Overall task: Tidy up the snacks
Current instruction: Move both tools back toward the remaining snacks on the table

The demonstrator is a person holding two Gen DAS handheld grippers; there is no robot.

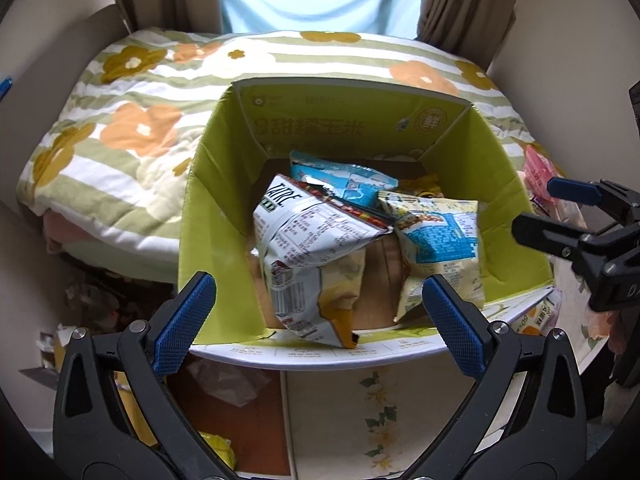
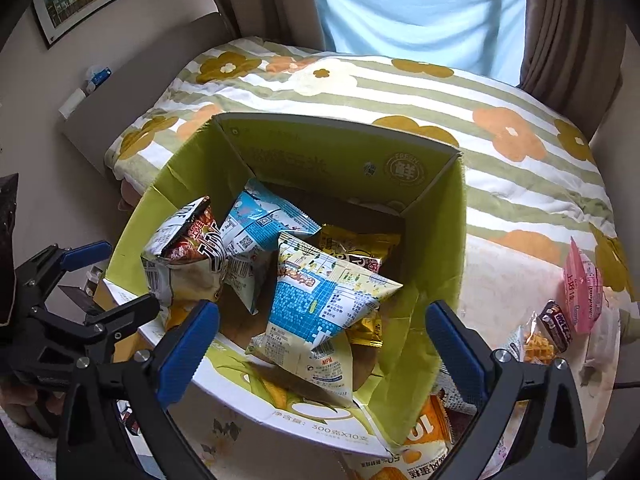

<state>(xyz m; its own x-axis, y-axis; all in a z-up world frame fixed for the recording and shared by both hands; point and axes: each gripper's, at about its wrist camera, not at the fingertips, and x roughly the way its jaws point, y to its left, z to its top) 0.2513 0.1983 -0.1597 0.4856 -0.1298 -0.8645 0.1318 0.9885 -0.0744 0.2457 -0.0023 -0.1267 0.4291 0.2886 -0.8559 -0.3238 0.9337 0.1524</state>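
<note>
A green cardboard box stands open on the bed edge and holds several snack bags. A white bag leans at the left, a blue-and-cream bag at the right, a light blue bag behind, and a yellow bag deeper in. My left gripper is open and empty over the box's near rim; it also shows in the right wrist view. My right gripper is open and empty above the box; in the left wrist view it is at the right.
The box rests on a floral striped quilt. Loose snacks lie right of the box: a pink packet, a brown-wrapped snack and an orange-and-white bag under the box flap. Curtains and a window are behind the bed. Clutter lies on the floor.
</note>
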